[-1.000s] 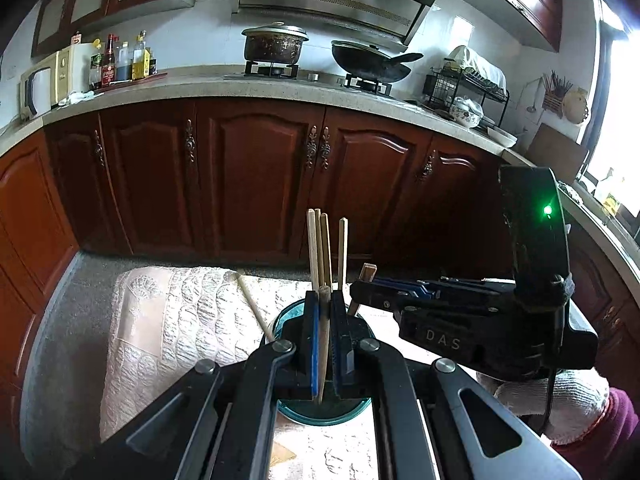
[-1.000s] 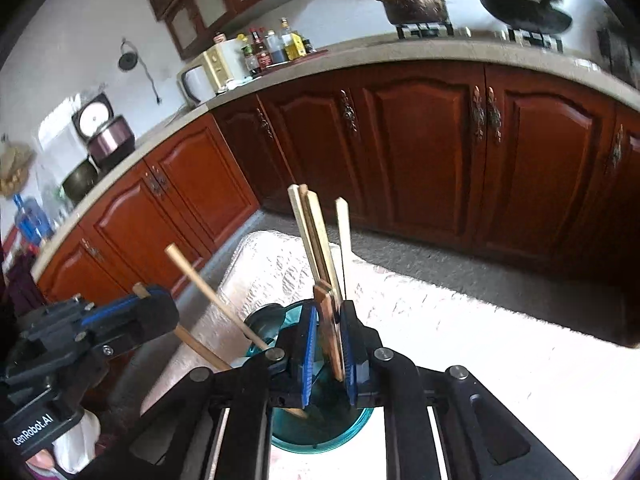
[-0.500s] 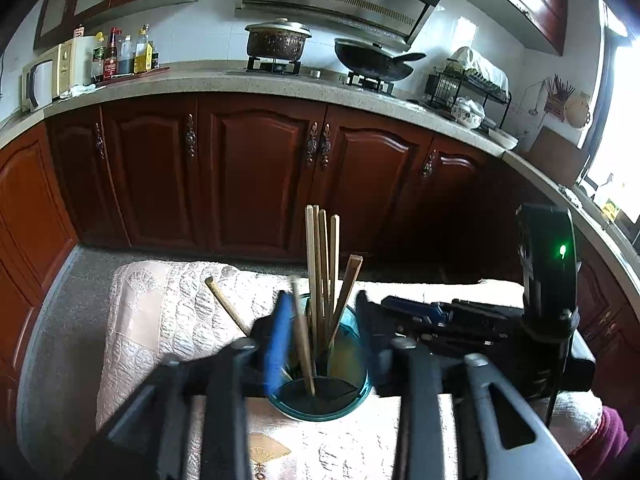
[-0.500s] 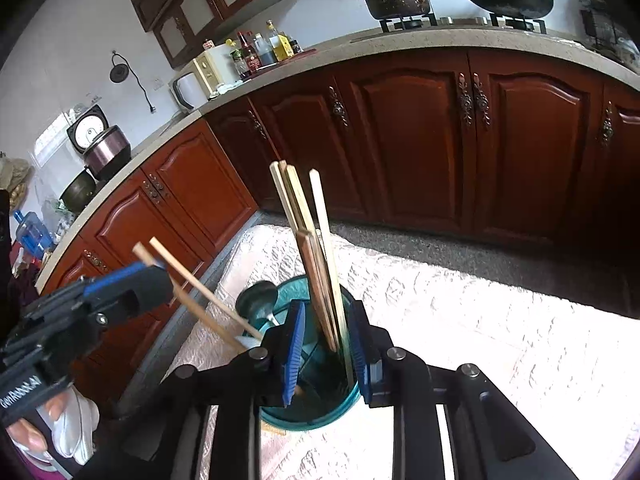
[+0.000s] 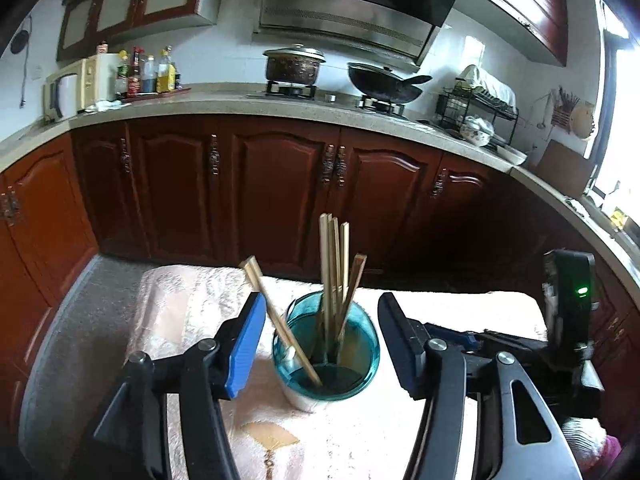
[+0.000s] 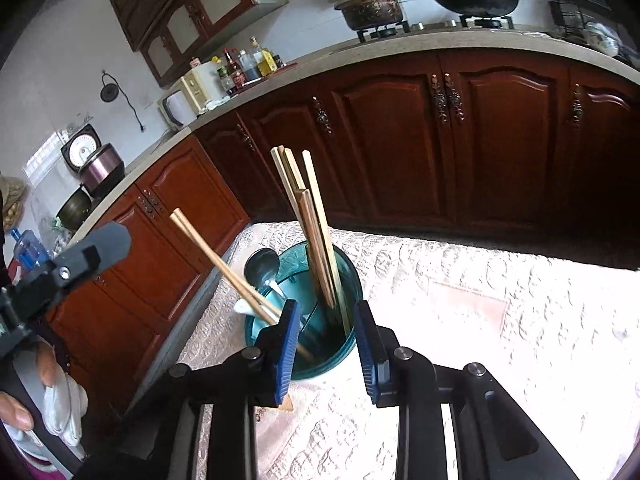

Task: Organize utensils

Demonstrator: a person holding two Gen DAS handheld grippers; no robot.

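A teal translucent cup (image 5: 326, 354) (image 6: 320, 308) stands on a pale embroidered tablecloth (image 5: 192, 304) (image 6: 480, 320). It holds several wooden chopsticks (image 5: 334, 272) (image 6: 308, 220) standing upright, and a pair leaning left (image 5: 276, 316) (image 6: 216, 258). A dark spoon (image 6: 261, 266) rests at its left rim. My left gripper (image 5: 322, 342) is open wide, its jaws on either side of the cup, empty. My right gripper (image 6: 326, 344) is open and empty, just in front of the cup; it also shows at the right of the left wrist view (image 5: 520, 344).
Dark red kitchen cabinets (image 5: 280, 184) run behind the table under a stone counter with a pot (image 5: 294, 66), a wok (image 5: 384, 84), bottles (image 5: 148, 74) and a dish rack (image 5: 478, 108). The grey floor (image 5: 80, 320) lies left of the table.
Both grippers were shut on chopsticks over the cup a second ago. They have opened and drawn back, and the chopsticks now stand in the cup.
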